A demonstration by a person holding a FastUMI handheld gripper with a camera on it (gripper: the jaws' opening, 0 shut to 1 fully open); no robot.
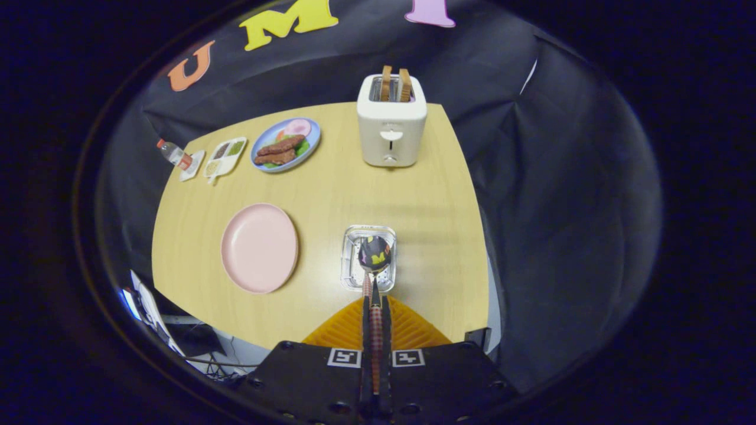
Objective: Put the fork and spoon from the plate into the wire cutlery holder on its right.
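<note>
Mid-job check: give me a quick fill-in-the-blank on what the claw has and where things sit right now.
1. The claw is shut on the handle of a ____.
2. The spoon hangs with its bowl over the wire cutlery ____.
3. The pink plate beside the holder lies ____.
4. Two slices of bread stand in the ____ at the table's far edge.

Missing words: spoon; holder; empty; toaster

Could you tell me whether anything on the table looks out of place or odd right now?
Nothing stands out. The gripper is shut on the spoon, held above the wire cutlery holder; the pink plate lies bare, and the toaster stands upright.
</note>
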